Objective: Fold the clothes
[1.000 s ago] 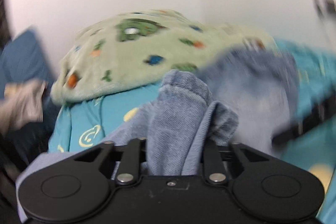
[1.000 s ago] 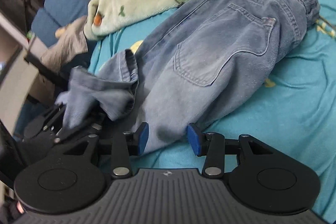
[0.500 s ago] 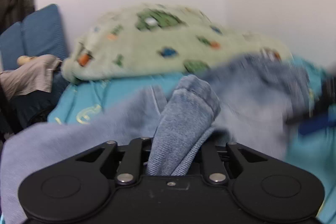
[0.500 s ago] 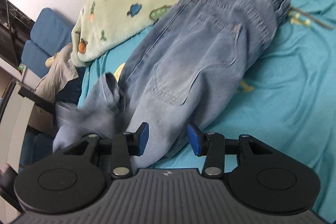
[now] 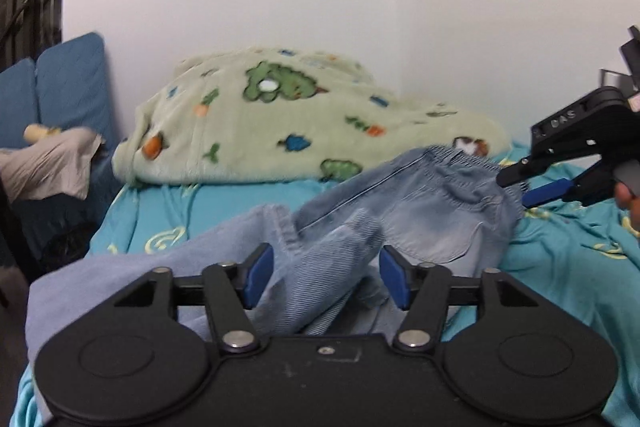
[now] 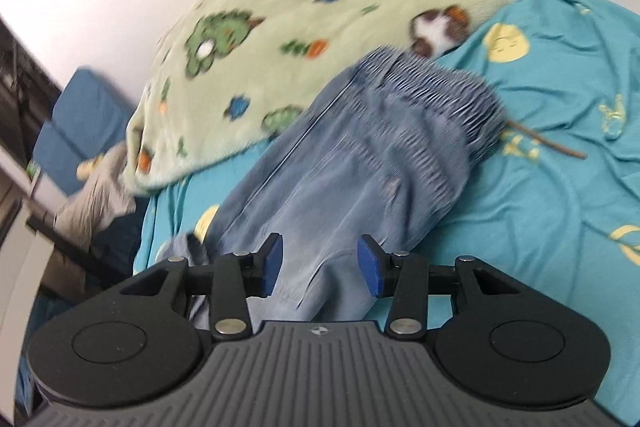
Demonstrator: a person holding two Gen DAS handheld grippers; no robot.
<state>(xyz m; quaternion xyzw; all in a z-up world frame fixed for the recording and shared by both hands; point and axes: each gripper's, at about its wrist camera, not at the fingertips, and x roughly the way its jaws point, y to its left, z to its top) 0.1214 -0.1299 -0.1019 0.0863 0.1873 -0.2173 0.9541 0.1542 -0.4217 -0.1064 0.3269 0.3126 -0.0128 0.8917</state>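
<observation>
Light blue jeans lie on a teal bedsheet, waistband toward the far wall. They also show in the right wrist view. My left gripper is open, its blue pads either side of a bunched leg end that lies loose between them. My right gripper is open and empty just above the jeans' leg. It also shows in the left wrist view, raised near the waistband at the right edge.
A pale green printed blanket is heaped at the back of the bed by the white wall. Blue cushions and a grey garment sit at the left. A thin stick lies on the sheet right of the waistband.
My left gripper has opened and let go of the jeans' leg end, which has dropped onto the jeans. My right gripper has moved up along the jeans toward the waistband, still open.
</observation>
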